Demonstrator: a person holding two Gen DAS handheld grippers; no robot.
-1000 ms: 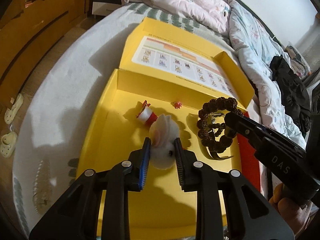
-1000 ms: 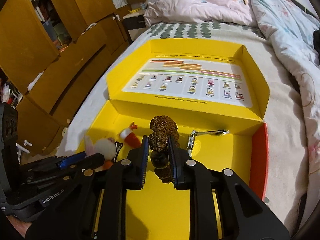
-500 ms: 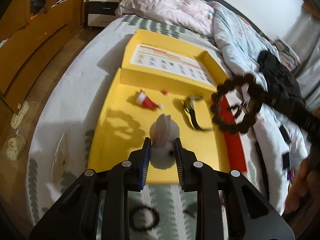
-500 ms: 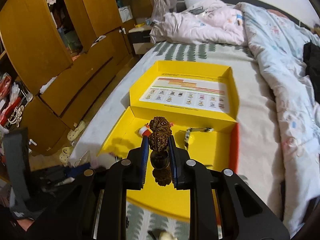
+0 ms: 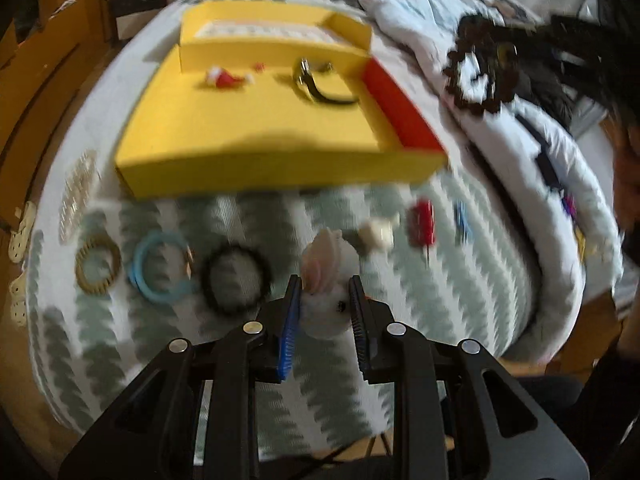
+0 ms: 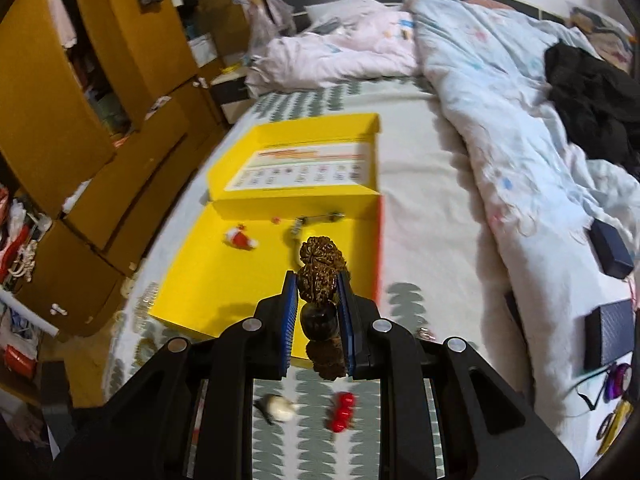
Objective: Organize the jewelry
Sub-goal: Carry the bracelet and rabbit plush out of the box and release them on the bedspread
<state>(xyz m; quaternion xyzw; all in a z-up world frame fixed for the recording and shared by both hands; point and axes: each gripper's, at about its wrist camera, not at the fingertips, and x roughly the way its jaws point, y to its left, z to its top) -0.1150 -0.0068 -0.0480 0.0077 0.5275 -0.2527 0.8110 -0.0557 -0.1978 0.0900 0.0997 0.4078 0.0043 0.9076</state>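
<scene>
My left gripper [image 5: 325, 304] is shut on a white fluffy hair clip [image 5: 326, 276] and holds it above the patterned bedsheet, in front of the open yellow box [image 5: 256, 136]. My right gripper [image 6: 318, 300] is shut on a brown beaded bracelet [image 6: 318, 268], held above the box's near right corner; the bracelet also shows at the upper right of the left wrist view [image 5: 482, 68]. In the box lie a red and white clip [image 6: 240, 238], a tiny red piece [image 6: 275, 220] and a watch-like band [image 5: 320, 88].
On the sheet in front of the box lie a tan ring [image 5: 98, 266], a blue ring [image 5: 160, 266], a black ring [image 5: 234, 278], a white clip [image 6: 280, 406], a red clip [image 6: 340, 416] and a blue piece [image 5: 462, 220]. Quilts and black clothing lie right; wooden cabinets stand left.
Both grippers have pulled back out of the yellow box toward the bed's near edge, each still holding its item. The right one has swung to the right with the bracelet.
</scene>
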